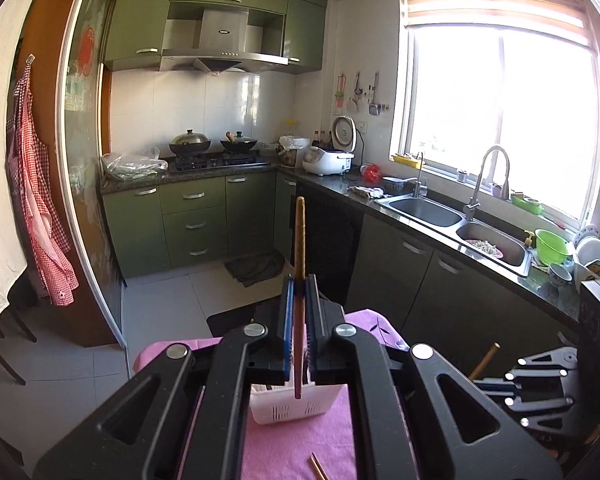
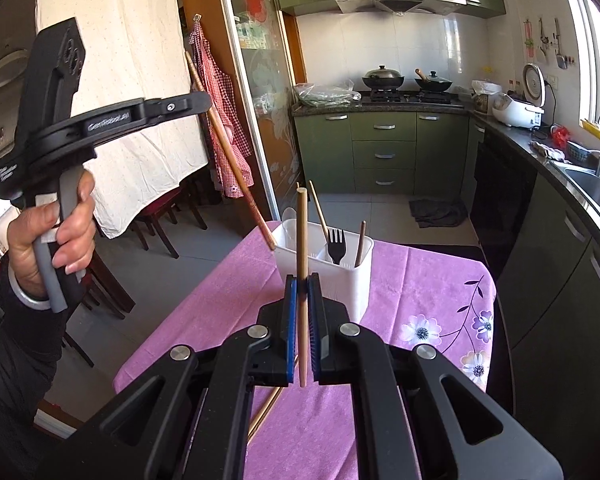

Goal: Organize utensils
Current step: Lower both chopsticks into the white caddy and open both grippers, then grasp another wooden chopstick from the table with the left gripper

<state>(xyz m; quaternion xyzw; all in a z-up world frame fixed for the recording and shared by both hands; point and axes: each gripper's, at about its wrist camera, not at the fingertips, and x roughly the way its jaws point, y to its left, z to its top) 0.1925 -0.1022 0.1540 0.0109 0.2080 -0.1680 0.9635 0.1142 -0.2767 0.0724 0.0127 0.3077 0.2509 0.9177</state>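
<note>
My left gripper (image 1: 300, 285) is shut on a dark brown chopstick (image 1: 299, 236) that stands upright between its blue pads. In the right wrist view this gripper (image 2: 205, 101) is raised at the left in a person's hand (image 2: 60, 236). Its chopstick (image 2: 232, 160) slants down, with the tip near the left rim of the white utensil holder (image 2: 350, 280). My right gripper (image 2: 302, 285) is shut on a light wooden chopstick (image 2: 302, 232) in front of the holder. The holder contains a black fork (image 2: 335, 245), a white spoon (image 2: 289, 216) and two chopsticks (image 2: 318, 209).
The holder (image 1: 288, 406) stands on a pink flowered tablecloth (image 2: 420, 280). Loose chopsticks (image 2: 266, 412) lie on the cloth near me. Dark cabinets and a counter with a sink (image 1: 424, 210) run along the right. Chairs (image 2: 160, 220) stand to the left of the table.
</note>
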